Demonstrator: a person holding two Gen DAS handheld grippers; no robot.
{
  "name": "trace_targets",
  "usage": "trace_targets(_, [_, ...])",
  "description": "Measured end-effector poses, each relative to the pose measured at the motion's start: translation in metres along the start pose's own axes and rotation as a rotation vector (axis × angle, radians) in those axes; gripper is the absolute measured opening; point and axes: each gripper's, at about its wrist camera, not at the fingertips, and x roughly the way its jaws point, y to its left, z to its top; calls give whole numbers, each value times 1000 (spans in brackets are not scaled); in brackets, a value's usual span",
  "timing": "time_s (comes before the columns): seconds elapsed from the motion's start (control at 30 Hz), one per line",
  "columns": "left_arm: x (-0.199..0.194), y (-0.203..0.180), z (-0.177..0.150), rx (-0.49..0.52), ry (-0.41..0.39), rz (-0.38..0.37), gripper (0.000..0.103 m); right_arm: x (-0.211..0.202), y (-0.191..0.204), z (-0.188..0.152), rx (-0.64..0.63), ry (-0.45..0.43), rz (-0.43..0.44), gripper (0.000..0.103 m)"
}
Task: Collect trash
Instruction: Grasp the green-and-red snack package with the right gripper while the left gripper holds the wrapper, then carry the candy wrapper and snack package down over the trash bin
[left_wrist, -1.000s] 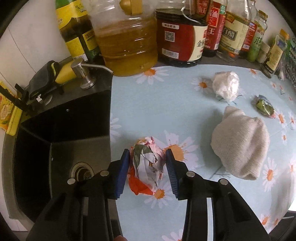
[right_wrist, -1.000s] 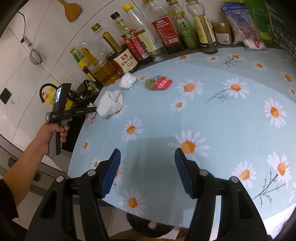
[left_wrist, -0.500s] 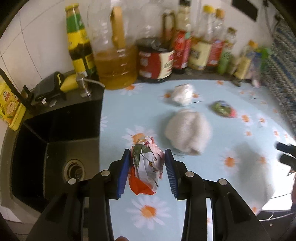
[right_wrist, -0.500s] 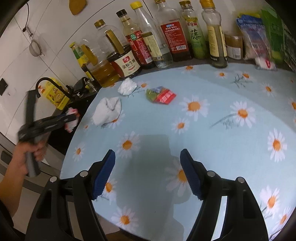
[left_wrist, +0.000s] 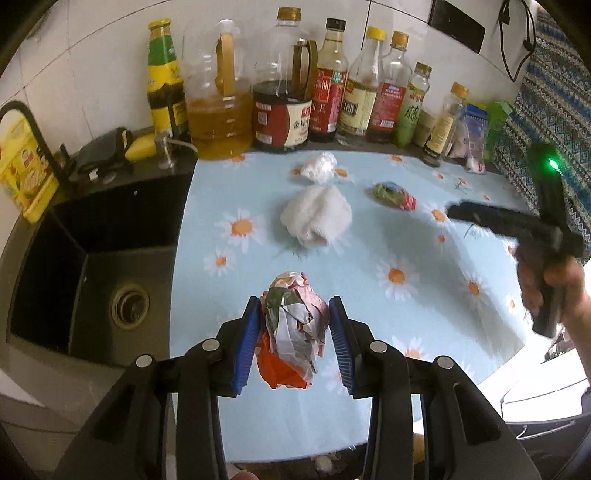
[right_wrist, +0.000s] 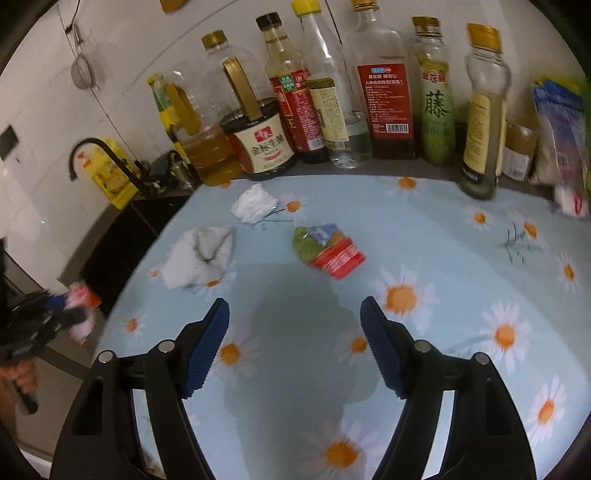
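Observation:
My left gripper (left_wrist: 293, 332) is shut on a crumpled ball of printed paper (left_wrist: 293, 328), held above the front edge of the daisy tablecloth (left_wrist: 369, 295). On the cloth lie a white crumpled tissue (left_wrist: 319, 167), a white cloth wad (left_wrist: 317, 215) and a green-and-red wrapper (left_wrist: 393, 194). My right gripper (right_wrist: 295, 339) is open and empty above the cloth, with the green-and-red wrapper (right_wrist: 327, 251) ahead of it, the cloth wad (right_wrist: 199, 254) to its left and the tissue (right_wrist: 255, 203) further back. The right gripper also shows at the right of the left wrist view (left_wrist: 458, 212).
A black sink (left_wrist: 92, 258) with a drain sits left of the cloth. A row of oil and sauce bottles (left_wrist: 280, 92) lines the back wall. A yellow box (left_wrist: 26, 173) stands by the black tap. Packets (right_wrist: 557, 122) stand at the back right.
My left gripper has lifted the paper ball and pulled back from the table. My right gripper has moved forward toward the green-and-red wrapper and stays open.

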Motion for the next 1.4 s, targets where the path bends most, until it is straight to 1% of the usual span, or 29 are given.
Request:
trace_targets(0.13, [-3,0,-18,-43,19,-11,36,24,-8,15,-21,32,-26,74])
trace_targets(0.2, [-6,-1,-26,-57,25,4,36,36,-13,22,-25,47,-33,74])
trace_targets(0.27, [-6,0,-33,-93,36,-10,36,49,-15,28,-41,81,-38,74])
trace_targets(0.33, [-6,-2,-40,-118,45,-26,36,62,-10,31,-111,102,-96,74])
trace_targets(0.4, [-6,-5,-46,-146,48,-40,36,71,-8,33,-149,119,-109,74])
trace_targets(0.47, [-6,-6,-51,-167,53,-54,36,80,-9,39,-157,132,-127,74])
trace_targets(0.57, [-4,-10,-55,-171,64,-61,36,89,-11,45,-161,141,-140,74])
trace_targets(0.7, [-6,-10,-56,-198,62,-78,36,97,-17,48,-137,165,-124,72])
trace_targets(0.73, [-6,-10,-56,-199,60,-73,36,98,-17,48,-134,170,-117,66])
trace_targets(0.8, [-7,-10,-57,-211,62,-75,36,98,-14,48,-153,163,-125,63])
trace_targets(0.83, [-7,-9,-58,-214,64,-77,36,98,-12,47,-162,159,-128,58])
trace_targets(0.87, [-7,-10,-58,-210,69,-70,36,98,-11,47,-167,158,-126,55])
trace_targets(1.1, [-10,-21,-54,-192,86,-26,36,94,-10,43,-167,142,-92,53])
trace_targets(1.13, [-11,-23,-53,-189,86,-19,36,91,-11,43,-161,127,-93,53])
trace_targets(1.2, [-14,-30,-52,-184,87,3,36,85,-12,44,-151,106,-61,53])
trace_targets(1.27, [-16,-33,-51,-205,89,17,36,78,-12,43,-147,97,-34,53])
trace_targets(1.4, [-20,-41,-52,-218,91,35,36,69,-9,38,-143,104,2,53])
